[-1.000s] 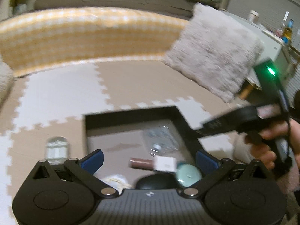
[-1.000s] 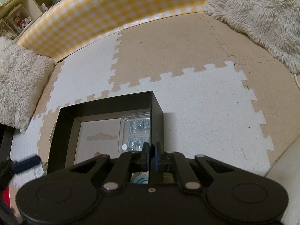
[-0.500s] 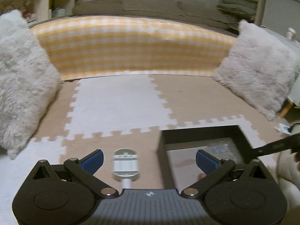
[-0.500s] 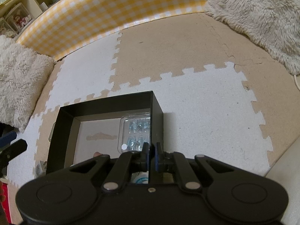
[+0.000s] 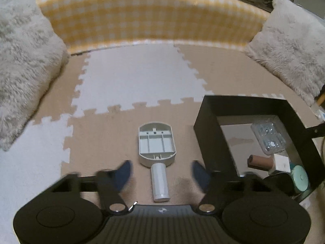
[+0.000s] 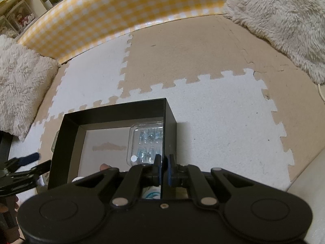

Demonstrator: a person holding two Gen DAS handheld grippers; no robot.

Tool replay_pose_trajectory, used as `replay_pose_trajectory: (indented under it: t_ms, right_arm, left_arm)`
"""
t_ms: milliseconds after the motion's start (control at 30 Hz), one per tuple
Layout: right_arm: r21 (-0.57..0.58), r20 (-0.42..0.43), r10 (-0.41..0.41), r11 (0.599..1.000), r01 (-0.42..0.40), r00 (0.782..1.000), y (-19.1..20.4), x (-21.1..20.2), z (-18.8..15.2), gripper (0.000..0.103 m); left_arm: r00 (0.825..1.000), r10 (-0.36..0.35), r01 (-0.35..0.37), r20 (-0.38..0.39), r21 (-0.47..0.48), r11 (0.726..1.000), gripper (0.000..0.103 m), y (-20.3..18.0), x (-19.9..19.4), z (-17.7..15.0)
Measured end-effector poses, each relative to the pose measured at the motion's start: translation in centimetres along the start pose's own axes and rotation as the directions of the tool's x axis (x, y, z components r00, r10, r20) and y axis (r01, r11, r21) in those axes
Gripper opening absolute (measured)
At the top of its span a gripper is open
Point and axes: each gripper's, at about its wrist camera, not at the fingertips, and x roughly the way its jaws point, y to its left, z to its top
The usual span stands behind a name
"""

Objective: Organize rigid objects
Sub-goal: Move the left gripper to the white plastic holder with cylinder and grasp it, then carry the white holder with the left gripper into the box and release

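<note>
While the left gripper (image 5: 161, 172) closes, jaws apart astride the handle, untouched, the grey paddle-shaped plastic housing (image 5: 156, 146) lies ribbed side up on the foam mat (image 5: 130, 81), just left of the black box (image 5: 211, 130). Right gripper (image 6: 164, 169) is clamped on that box's right wall.

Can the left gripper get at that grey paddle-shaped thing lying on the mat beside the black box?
Probably yes. The left gripper has its closing jaws on either side of the white handle of the grey paddle-shaped thing, not yet touching it. Nothing lies between them, and the black box stands clear to one side.
</note>
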Motion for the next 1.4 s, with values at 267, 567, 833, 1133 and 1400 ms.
replay_pose_trajectory:
  t_ms: [267, 567, 833, 1133, 1400]
  right_arm:
    - [-0.007, -0.001, -0.005, 1.0, 0.005, 1.0, 0.2, 0.0, -0.1, 0.007]
    - [-0.01, -0.002, -0.009, 1.0, 0.009, 1.0, 0.3, 0.0, -0.1, 0.006]
    - [-0.01, -0.001, -0.009, 1.0, 0.009, 1.0, 0.3, 0.0, -0.1, 0.007]
    - [-0.009, -0.002, -0.009, 1.0, 0.009, 1.0, 0.4, 0.0, -0.1, 0.006]
    - [-0.008, -0.002, -0.008, 1.0, 0.008, 1.0, 0.4, 0.0, -0.2, 0.007]
  left_arm:
    - [0.999, -0.006, 0.006, -0.033, -0.013, 1.0, 0.037, 0.2, 2.5, -0.2]
    - [1.0, -0.029, 0.029, -0.01, -0.055, 0.998, 0.02, 1.1, 3.0, 0.0]
    - [0.99, -0.13, 0.14, 0.055, -0.261, 0.955, 0.02, 2.8, 1.7, -0.2]
    - [0.959, -0.193, 0.245, 0.206, -0.27, 0.931, 0.02, 1.4, -2.5, 2.0]
    - [0.936, -0.251, 0.298, 0.248, -0.177, 0.938, 0.02, -0.9, -4.8, 2.9]
